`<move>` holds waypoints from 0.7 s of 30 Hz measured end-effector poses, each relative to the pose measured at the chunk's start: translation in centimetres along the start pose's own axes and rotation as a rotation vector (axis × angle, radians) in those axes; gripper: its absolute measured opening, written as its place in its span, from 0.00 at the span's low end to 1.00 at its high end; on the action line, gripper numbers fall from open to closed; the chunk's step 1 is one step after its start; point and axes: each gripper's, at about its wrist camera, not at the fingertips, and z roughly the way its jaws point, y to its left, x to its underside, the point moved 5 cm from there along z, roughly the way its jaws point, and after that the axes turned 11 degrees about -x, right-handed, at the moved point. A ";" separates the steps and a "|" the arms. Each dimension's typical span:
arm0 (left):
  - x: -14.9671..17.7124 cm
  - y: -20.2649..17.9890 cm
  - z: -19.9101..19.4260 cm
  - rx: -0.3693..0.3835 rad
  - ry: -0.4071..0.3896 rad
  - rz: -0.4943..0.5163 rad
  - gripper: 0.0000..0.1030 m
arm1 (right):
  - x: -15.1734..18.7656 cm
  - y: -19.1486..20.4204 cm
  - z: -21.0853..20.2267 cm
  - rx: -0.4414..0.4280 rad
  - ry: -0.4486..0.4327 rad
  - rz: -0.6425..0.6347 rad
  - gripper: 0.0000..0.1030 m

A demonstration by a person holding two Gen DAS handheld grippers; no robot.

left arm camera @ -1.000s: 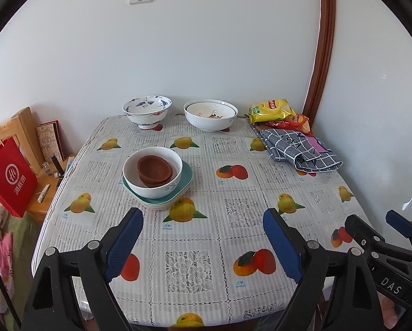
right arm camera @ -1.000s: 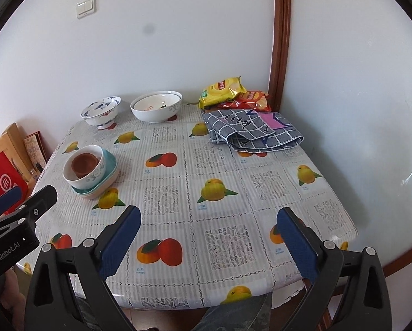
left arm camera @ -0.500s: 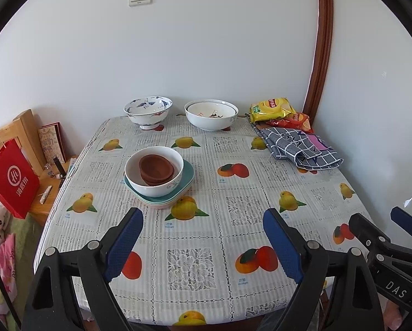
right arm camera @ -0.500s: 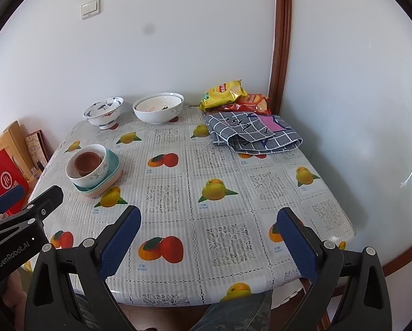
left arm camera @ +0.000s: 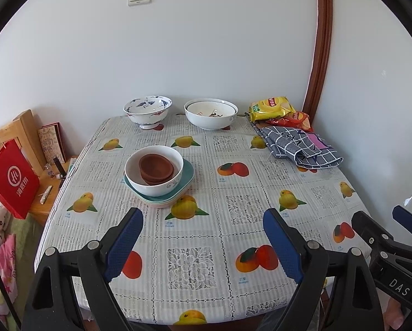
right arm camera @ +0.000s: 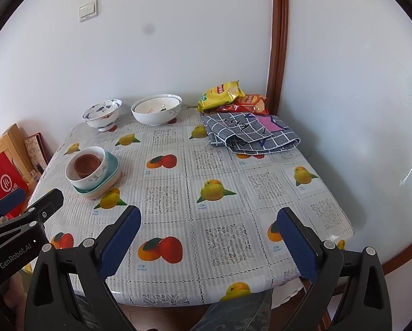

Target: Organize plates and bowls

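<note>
On the fruit-print table (left arm camera: 233, 264) stands a stack: brown bowls (left arm camera: 156, 169) nested in a white bowl (left arm camera: 154, 175), on teal and pale plates (left arm camera: 188, 172). The same stack (right arm camera: 91, 171) shows left in the right wrist view. At the far edge stand a blue-patterned footed bowl (left arm camera: 148, 111) and a wide white bowl (left arm camera: 210, 113). My left gripper (left arm camera: 203, 234) hangs open over the near table, empty, short of the stack. My right gripper (right arm camera: 208, 233) is open too, empty, above the near middle of the table.
Yellow and red snack bags (left arm camera: 277, 110) and a folded checked cloth (left arm camera: 299, 146) lie at the far right corner. A red paper bag (left arm camera: 12, 179) and a wooden stand (left arm camera: 26, 135) sit left of the table. Walls close the back and right.
Both views have drawn slightly back and up from the table over the earlier frames; the bowls and plates kept their places and both grippers stayed open.
</note>
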 end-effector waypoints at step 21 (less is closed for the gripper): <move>0.0 -0.1 -0.4 0.005 -0.002 0.003 0.86 | 0.2 0.1 -0.2 -0.014 0.002 0.008 0.95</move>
